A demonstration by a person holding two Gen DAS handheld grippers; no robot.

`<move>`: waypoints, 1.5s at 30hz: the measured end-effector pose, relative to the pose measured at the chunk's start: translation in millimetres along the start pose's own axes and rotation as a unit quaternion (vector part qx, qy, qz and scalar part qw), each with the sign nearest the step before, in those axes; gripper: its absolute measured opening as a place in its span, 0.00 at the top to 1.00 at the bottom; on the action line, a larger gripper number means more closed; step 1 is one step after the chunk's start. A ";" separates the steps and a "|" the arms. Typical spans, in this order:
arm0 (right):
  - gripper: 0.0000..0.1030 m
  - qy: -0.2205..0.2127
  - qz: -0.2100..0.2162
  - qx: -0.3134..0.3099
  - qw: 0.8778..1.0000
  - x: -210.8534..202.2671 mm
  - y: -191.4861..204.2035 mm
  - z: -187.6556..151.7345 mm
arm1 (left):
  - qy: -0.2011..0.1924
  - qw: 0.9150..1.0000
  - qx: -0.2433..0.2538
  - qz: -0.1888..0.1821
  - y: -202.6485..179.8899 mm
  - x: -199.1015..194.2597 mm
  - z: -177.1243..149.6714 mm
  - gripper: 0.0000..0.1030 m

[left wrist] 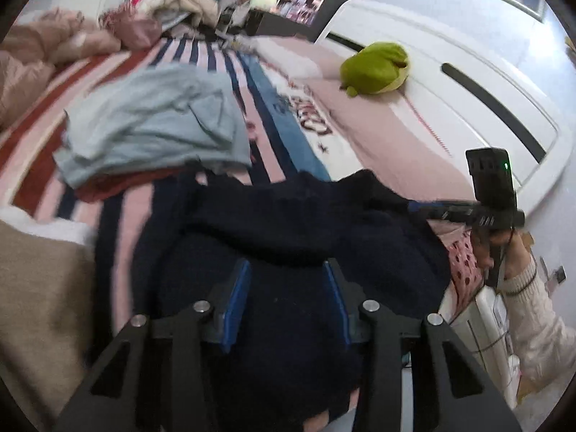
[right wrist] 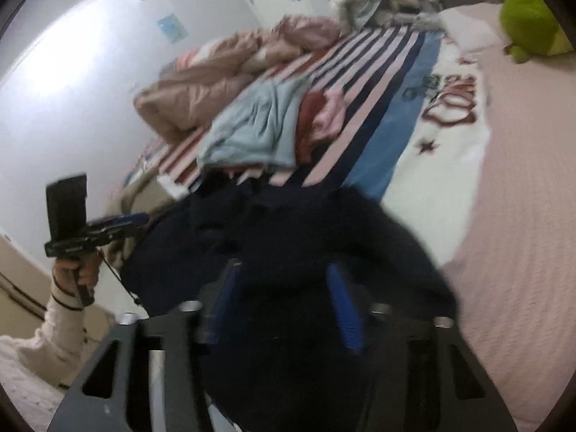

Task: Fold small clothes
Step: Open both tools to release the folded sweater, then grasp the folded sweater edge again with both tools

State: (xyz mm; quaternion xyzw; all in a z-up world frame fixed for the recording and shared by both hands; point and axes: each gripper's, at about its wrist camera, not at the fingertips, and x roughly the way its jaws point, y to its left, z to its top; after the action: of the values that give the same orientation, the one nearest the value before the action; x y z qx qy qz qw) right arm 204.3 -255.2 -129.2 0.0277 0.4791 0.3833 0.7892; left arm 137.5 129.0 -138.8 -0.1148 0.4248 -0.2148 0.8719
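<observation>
A dark blue sweater [left wrist: 288, 223] lies on the bed [left wrist: 388, 136], right in front of both grippers. It is spread near the bed's edge, likely so it is easy to fold.

The left gripper [left wrist: 288, 302] has its fingers apart over the sweater; it grips nothing. The right gripper [right wrist: 284, 306] is the same: fingers apart, cloth between them but not pinched, as far as the blur lets me see.

At about 10 o'clock from the sweater sits a pile: one light blue shirt [left wrist: 151, 122], one red cloth [right wrist: 309, 122] and one pink cloth [right wrist: 329, 115]. These likely wait their turn.

One green soft toy [left wrist: 374, 68] rests at 1 o'clock.
</observation>
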 end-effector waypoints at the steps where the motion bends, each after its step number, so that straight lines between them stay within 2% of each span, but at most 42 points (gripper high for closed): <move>1: 0.79 0.017 -0.009 0.002 1.000 17.6 -1.6 2.0 | 0.007 1.000 -0.007 0.008 2.0 14.2 3.8 0.63; 3: 0.80 0.025 -0.035 0.011 0.999 36.5 -11.4 10.3 | 0.020 0.997 -0.022 0.073 11.3 40.3 13.7 0.64; 4: 0.80 0.021 -0.059 0.020 0.998 42.6 -19.5 16.6 | 0.025 0.993 -0.029 0.114 19.9 51.8 20.1 0.69; 7: 0.82 0.005 -0.166 0.053 0.985 41.7 -54.6 37.2 | 0.031 0.983 -0.051 0.171 39.6 57.3 30.5 0.69; 9: 0.79 -0.011 -0.201 0.058 0.978 26.4 -59.7 41.2 | 0.025 0.981 -0.060 0.183 42.8 46.1 31.3 0.65; 10: 0.79 -0.024 -0.188 0.060 0.980 14.9 -58.5 39.9 | 0.011 0.982 -0.061 0.177 42.0 32.5 29.5 0.59; 11: 0.79 -0.039 -0.158 0.065 0.985 -0.3 -54.1 35.7 | -0.003 0.984 -0.061 0.166 38.7 18.2 25.8 0.49; 13: 0.79 -0.053 -0.123 0.063 0.989 -20.0 -41.2 24.9 | -0.032 0.988 -0.057 0.143 28.1 -12.6 17.3 0.36; 15: 0.78 -0.062 -0.103 0.049 0.992 -37.9 -22.8 8.4 | -0.046 0.990 -0.051 0.120 17.7 -37.5 5.4 0.33; 17: 0.78 -0.065 -0.081 0.035 0.994 -51.2 -2.7 -11.5 | -0.060 0.993 -0.046 0.094 2.9 -60.4 -11.6 0.24; 20: 0.78 -0.070 -0.060 0.015 0.996 -57.6 27.9 -37.2 | -0.077 0.994 -0.044 0.062 -19.2 -87.6 -44.1 0.15; 23: 0.78 -0.077 -0.045 -0.001 0.996 -55.3 59.9 -54.5 | -0.080 0.995 -0.056 0.033 -32.6 -93.1 -75.7 0.11; 26: 0.78 -0.081 -0.037 -0.028 0.996 -51.8 87.8 -72.5 | -0.074 0.993 -0.090 0.013 -33.9 -89.3 -111.2 0.11; 28: 0.80 -0.073 -0.033 -0.041 0.996 -45.5 101.9 -79.0 | -0.073 0.989 -0.125 -0.012 -27.7 -80.4 -128.2 0.11; 30: 0.90 -0.063 -0.027 -0.052 0.996 -36.6 114.4 -79.5 | -0.073 0.983 -0.165 -0.035 -18.2 -69.2 -141.3 0.11; 34: 0.90 -0.043 -0.030 -0.084 0.995 -12.9 131.3 -70.5 | -0.088 0.971 -0.219 -0.042 1.1 -47.2 -154.0 0.11; 40: 0.90 0.006 -0.021 -0.104 0.994 27.1 143.0 -61.6 | -0.126 0.954 -0.258 -0.087 23.9 -34.5 -145.9 0.11; 45: 0.91 0.059 -0.034 -0.096 0.993 64.2 133.0 -65.8 | -0.137 0.945 -0.285 -0.086 36.7 -18.7 -134.9 0.11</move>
State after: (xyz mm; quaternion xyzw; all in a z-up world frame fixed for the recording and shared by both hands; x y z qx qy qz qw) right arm 92.0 -142.3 -157.2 -0.0875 0.4862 0.4012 0.7713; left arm 30.9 167.8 -222.6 -0.4230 0.3337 -0.1407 0.8306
